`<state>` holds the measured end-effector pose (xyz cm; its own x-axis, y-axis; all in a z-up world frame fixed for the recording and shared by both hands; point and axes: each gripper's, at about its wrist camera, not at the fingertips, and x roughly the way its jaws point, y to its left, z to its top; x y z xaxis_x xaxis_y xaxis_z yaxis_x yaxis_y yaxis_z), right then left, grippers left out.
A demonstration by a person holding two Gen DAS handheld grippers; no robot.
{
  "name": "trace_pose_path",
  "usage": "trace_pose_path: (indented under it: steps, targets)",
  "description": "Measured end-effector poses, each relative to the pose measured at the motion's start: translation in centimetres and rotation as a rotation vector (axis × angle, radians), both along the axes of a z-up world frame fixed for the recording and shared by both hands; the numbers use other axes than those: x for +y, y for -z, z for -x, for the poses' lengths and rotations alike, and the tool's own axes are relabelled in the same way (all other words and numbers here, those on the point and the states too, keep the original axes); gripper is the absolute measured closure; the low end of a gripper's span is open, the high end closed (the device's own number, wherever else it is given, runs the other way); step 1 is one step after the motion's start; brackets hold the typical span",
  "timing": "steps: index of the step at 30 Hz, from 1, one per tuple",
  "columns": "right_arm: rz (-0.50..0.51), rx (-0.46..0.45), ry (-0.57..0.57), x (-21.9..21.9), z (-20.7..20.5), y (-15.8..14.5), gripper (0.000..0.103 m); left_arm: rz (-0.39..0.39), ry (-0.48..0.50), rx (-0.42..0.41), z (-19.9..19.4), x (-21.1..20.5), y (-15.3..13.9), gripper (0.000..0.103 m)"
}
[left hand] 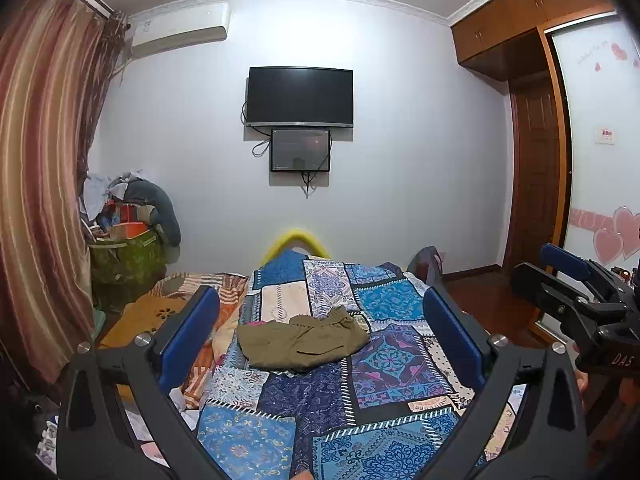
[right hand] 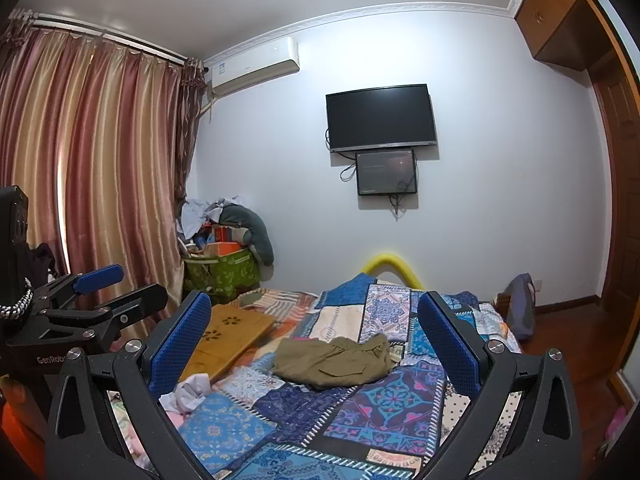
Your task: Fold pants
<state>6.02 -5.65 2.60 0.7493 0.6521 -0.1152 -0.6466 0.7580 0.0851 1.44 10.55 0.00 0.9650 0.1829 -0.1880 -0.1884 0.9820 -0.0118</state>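
Observation:
Olive-green pants [left hand: 302, 340] lie in a loose folded heap on a blue patchwork bedspread [left hand: 320, 420] in the middle of the bed. They also show in the right wrist view [right hand: 334, 360]. My left gripper [left hand: 320, 320] is open and empty, held above the bed short of the pants. My right gripper [right hand: 314, 322] is open and empty too, at about the same distance. The right gripper shows at the right edge of the left wrist view [left hand: 576, 280], and the left gripper at the left edge of the right wrist view [right hand: 116, 288].
A wooden lap board [right hand: 232, 334] lies on the bed's left side by a crumpled white cloth [right hand: 188, 394]. A green bin [right hand: 222, 274] heaped with clothes stands in the corner by striped curtains [right hand: 92, 180]. A TV [left hand: 300, 96] hangs on the far wall. A wooden wardrobe [left hand: 536, 160] stands right.

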Motion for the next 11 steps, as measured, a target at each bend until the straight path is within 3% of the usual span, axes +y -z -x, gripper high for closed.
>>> trace_pose_path:
  steps: [11]
  targets:
    - [0.000,0.014,0.005,-0.04,-0.31,0.39,0.000,0.001,0.008,0.005,-0.25,-0.04,0.16,0.000]
